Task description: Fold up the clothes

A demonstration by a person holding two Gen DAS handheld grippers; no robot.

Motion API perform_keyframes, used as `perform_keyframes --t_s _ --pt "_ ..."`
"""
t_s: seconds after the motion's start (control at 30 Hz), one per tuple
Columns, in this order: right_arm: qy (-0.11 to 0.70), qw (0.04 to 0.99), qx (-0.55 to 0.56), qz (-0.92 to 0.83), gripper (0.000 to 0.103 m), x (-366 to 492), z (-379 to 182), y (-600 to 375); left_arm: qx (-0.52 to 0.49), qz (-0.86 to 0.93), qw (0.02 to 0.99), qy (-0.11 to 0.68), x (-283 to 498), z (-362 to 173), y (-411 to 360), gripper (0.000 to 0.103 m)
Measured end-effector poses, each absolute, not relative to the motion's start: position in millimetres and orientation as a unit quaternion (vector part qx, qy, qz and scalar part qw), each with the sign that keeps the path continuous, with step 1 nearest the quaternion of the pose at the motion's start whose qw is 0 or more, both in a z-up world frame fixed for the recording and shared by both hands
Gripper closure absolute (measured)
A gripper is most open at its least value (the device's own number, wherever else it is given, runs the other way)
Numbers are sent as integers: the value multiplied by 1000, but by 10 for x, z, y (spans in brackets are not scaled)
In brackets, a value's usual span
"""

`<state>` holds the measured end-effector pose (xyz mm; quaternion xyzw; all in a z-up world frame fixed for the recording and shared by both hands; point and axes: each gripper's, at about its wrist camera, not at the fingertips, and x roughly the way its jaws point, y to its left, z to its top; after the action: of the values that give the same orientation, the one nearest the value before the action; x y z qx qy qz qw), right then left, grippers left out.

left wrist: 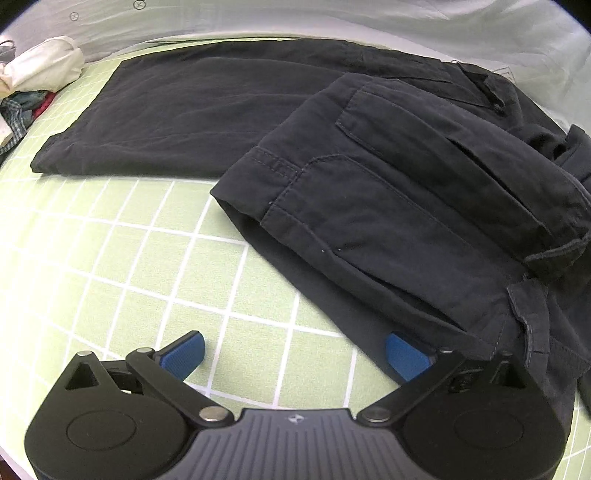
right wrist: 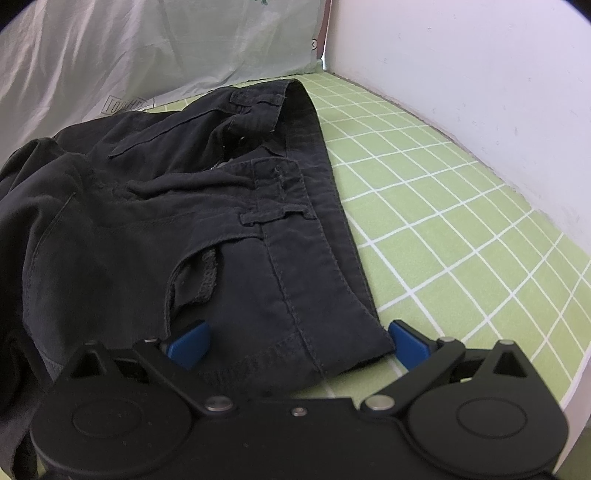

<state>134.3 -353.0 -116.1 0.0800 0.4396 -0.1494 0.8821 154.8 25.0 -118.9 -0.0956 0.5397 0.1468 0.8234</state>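
Dark navy trousers (left wrist: 207, 110) lie on a green gridded mat (left wrist: 129, 258). One leg stretches flat to the left at the back; the other leg is folded over so its hem (left wrist: 266, 162) and cargo pocket face me. My left gripper (left wrist: 293, 352) is open just above the mat, its right blue pad (left wrist: 404, 354) by the cloth's near edge, nothing between the fingers. In the right wrist view the waistband (right wrist: 295, 229) with belt loops runs toward me. My right gripper (right wrist: 299, 345) is open, straddling the waistband's near corner.
A pile of white and coloured clothes (left wrist: 33, 77) sits at the mat's far left. A pale sheet (left wrist: 332, 22) hangs behind. A white wall (right wrist: 480, 92) borders the mat (right wrist: 461, 240) on the right. Bare mat lies left of the left gripper.
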Motion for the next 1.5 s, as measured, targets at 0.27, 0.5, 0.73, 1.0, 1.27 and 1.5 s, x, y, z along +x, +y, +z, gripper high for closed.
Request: perform_keyframes --t_s 0.27,0.5,0.73,1.0,1.27,1.5 --pt "446 882 73 -137 0 1371 -1157 -3550 -140 218 810 526 1482 -1210 261 0" --pt "454 877 75 -135 0 1468 -1144 -3547 -154 242 805 519 1545 -1221 229 0" --pt "449 870 148 -143 0 1505 -1080 -3684 -173 261 791 526 1517 -1179 218 0" --pt "436 841 279 -155 0 1458 -1012 -3996 -182 241 775 555 1536 -1171 101 1" --pt "469 848 200 -145 1 1569 -1040 -3766 -169 236 778 557 1571 -1174 2 1" --pt "455 882 33 -115 55 1551 -1050 -3463 -161 231 782 556 1581 -1176 -12 0"
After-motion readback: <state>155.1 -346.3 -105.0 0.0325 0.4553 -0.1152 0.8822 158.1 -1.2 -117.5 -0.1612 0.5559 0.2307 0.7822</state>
